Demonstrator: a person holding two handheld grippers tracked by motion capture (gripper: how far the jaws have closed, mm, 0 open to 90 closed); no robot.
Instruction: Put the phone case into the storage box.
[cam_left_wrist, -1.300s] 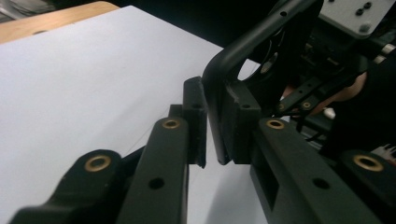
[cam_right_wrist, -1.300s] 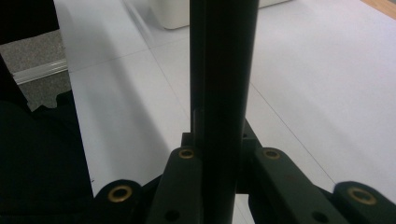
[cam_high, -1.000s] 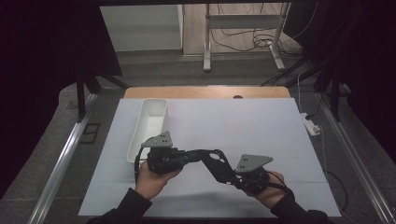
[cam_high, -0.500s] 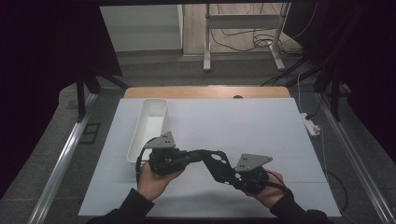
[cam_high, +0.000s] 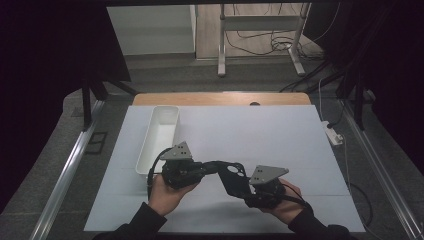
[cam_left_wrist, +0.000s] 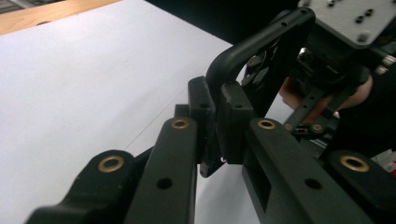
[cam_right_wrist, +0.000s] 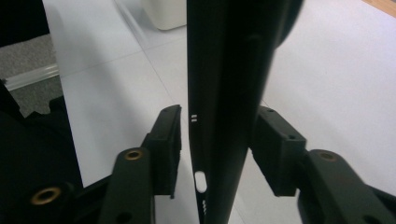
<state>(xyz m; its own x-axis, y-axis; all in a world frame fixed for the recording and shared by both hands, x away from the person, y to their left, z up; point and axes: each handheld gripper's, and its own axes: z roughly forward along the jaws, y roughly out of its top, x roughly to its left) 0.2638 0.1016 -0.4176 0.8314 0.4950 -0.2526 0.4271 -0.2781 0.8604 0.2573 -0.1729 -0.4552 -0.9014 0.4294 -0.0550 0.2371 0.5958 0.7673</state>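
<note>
A flat black device (cam_high: 231, 176) with a round hole hangs above the white table (cam_high: 280, 135) between my two grippers. My left gripper (cam_high: 200, 169) is shut on a thin black tab (cam_left_wrist: 215, 122) at the foot of the device's curved, perforated bar (cam_left_wrist: 254, 44). My right gripper (cam_high: 245, 189) straddles the device's slab edge-on (cam_right_wrist: 219, 93). One pad (cam_right_wrist: 278, 144) meets the slab, while a thin gap shows beside the other pad (cam_right_wrist: 163, 144). A small white switch (cam_right_wrist: 200, 181) sits on the slab's edge.
A long white tray (cam_high: 159, 137) stands on the table's left, just beyond the left gripper. A wooden table edge (cam_high: 220, 98) runs along the back, and a white power strip (cam_high: 334, 134) lies off the right side.
The left gripper has shifted slightly to the right, toward the other hand. The right gripper and the device have hardly moved.
</note>
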